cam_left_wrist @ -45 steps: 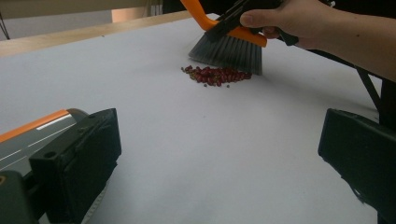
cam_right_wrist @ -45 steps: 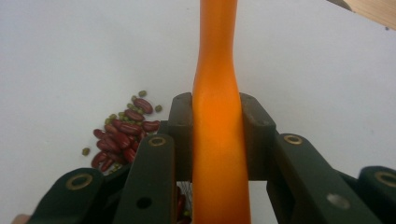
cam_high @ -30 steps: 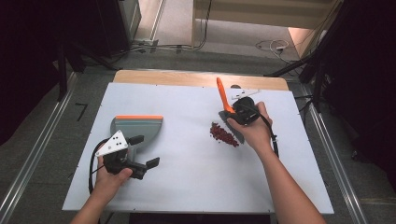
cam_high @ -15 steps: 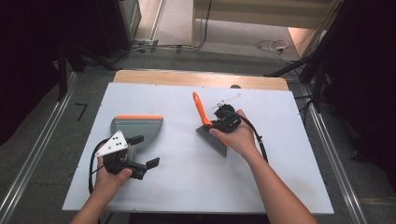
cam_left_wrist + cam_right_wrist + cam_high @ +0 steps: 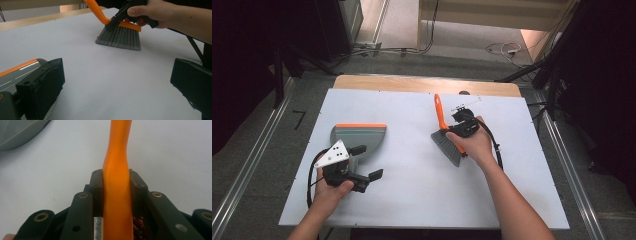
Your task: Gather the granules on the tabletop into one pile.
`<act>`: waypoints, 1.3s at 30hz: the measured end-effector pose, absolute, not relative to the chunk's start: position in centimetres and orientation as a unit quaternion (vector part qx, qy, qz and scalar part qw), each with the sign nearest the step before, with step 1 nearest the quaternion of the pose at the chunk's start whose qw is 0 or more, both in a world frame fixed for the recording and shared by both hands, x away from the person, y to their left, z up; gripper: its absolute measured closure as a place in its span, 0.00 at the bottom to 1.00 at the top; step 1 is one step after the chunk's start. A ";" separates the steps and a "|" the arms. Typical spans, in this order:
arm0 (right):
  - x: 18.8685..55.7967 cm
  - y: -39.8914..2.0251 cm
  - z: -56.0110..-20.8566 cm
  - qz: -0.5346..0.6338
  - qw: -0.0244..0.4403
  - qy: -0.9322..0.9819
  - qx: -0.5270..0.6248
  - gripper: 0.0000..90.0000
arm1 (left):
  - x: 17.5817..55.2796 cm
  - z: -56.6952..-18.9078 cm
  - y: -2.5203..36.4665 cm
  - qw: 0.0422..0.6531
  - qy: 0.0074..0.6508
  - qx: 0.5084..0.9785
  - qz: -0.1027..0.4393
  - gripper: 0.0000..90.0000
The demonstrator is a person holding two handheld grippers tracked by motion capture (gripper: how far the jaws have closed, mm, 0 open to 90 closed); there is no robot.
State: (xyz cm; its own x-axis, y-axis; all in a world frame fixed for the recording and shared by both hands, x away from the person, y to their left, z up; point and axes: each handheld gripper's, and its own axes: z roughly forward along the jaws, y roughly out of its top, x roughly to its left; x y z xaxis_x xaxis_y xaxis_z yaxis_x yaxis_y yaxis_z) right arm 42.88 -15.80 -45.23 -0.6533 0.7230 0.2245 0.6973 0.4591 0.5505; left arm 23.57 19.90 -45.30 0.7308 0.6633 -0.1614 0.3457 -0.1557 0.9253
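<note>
My right gripper (image 5: 460, 128) is shut on the orange handle (image 5: 439, 111) of a hand brush, right of the table's middle. Its grey bristles (image 5: 448, 148) rest on the white table top (image 5: 412, 200). In the right gripper view both jaws clamp the handle (image 5: 116, 195), and small dark red bits (image 5: 138, 227) show beneath it. A grey dustpan (image 5: 357, 137) with an orange lip lies at the left. My left gripper (image 5: 366, 162) stands open just below the dustpan, nothing between its jaws. The left gripper view has the dustpan (image 5: 15, 75) beside the left jaw and the brush (image 5: 120, 40) farther off.
The white table top has a wooden strip (image 5: 422, 84) along its far edge. Cables (image 5: 492, 142) trail from both grippers. Metal rails (image 5: 247, 170) run along the floor on both sides of the table.
The right gripper has carried the brush left and down over the red bits, which the high view no longer shows. The left gripper and dustpan have stayed put.
</note>
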 end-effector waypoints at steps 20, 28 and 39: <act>43.1 -17.4 -44.5 0.332 0.028 0.842 0.425 0.76 | 23.6 -45.4 19.9 0.555 0.339 0.746 0.143 0.00; 42.7 -17.9 -43.6 0.349 0.025 0.838 0.419 0.76 | 23.7 -45.4 19.8 0.556 0.339 0.745 0.144 0.00; 41.0 -19.1 -42.0 0.387 0.028 0.829 0.402 0.76 | 23.6 -45.3 20.0 0.556 0.340 0.745 0.145 0.00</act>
State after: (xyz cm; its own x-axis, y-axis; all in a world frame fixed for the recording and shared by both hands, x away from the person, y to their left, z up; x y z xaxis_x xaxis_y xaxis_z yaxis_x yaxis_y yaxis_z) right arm 40.97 -19.07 -42.00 -0.6744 0.6893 0.2646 0.6457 0.3769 0.6641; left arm 23.65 19.96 -45.29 0.7264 0.6678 -0.1621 0.3454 -0.1509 0.9263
